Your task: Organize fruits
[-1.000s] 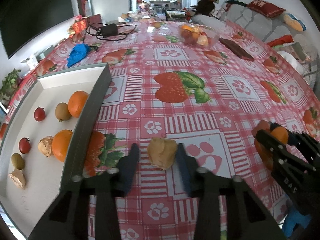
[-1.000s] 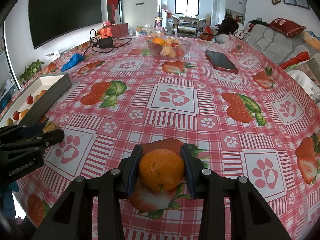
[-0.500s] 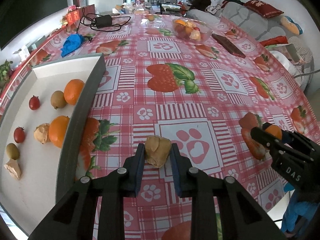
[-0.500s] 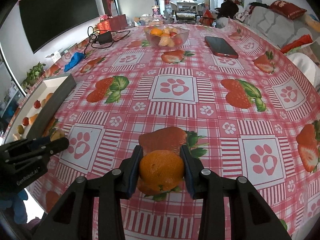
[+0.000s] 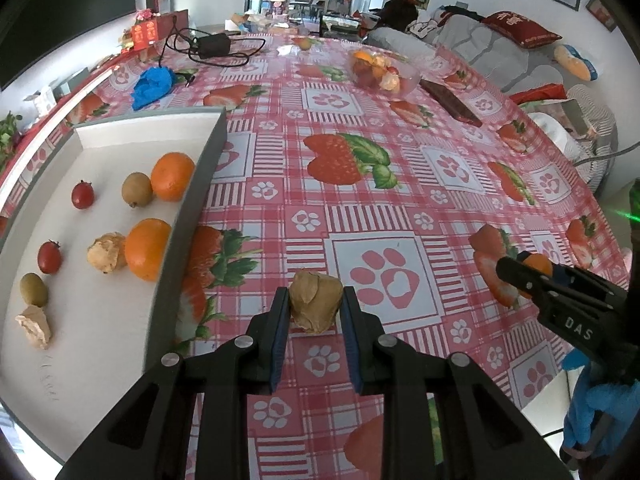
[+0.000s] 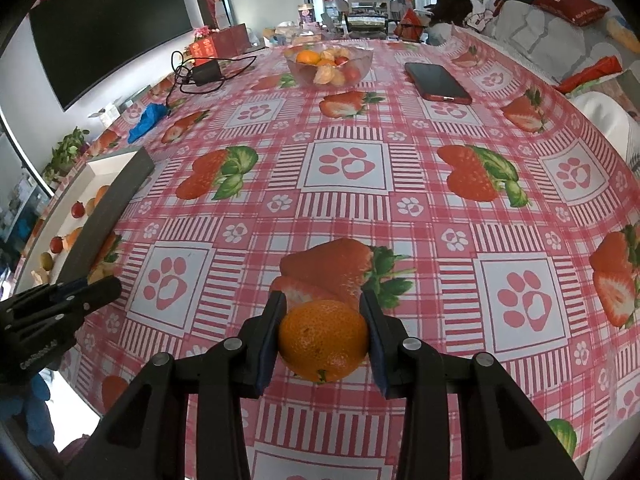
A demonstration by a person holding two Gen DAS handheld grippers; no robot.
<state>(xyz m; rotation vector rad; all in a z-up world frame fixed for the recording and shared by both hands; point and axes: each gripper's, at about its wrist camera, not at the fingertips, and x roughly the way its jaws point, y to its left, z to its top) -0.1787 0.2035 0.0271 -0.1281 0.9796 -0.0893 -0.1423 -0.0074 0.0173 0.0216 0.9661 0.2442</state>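
1. At the far left of the left wrist view, a white tray [image 5: 120, 360] with a grey rim lies on the surface [image 5: 400, 208], which is covered by a red checked cloth printed with strawberries and paw marks.
2. In the tray lie two oranges [image 5: 173, 176], two green-brown kiwis [image 5: 137, 189], two small red fruits [image 5: 83, 195] and two papery tan husk fruits [image 5: 106, 252], set in loose rows.
3. Right of the tray, the left gripper [image 5: 314, 312] has its fingers [image 5: 280, 320] pinching another tan husk fruit [image 5: 315, 306], one pad against each side, near the tray's grey rim.
4. Beyond it, at the far end of the surface, stand a blue cloth [image 5: 152, 86], a black charger with its cord [image 5: 212, 46], a glass bowl of mixed fruit [image 5: 384, 72] and a dark phone [image 5: 450, 102].
5. At the right edge of that view the right gripper [image 6: 323, 332] shows from the side with an orange [image 6: 323, 340] in it.
6. In the right wrist view, its fingers [image 6: 272, 328] pinch that orange from both sides above a printed strawberry, well apart from the tray.
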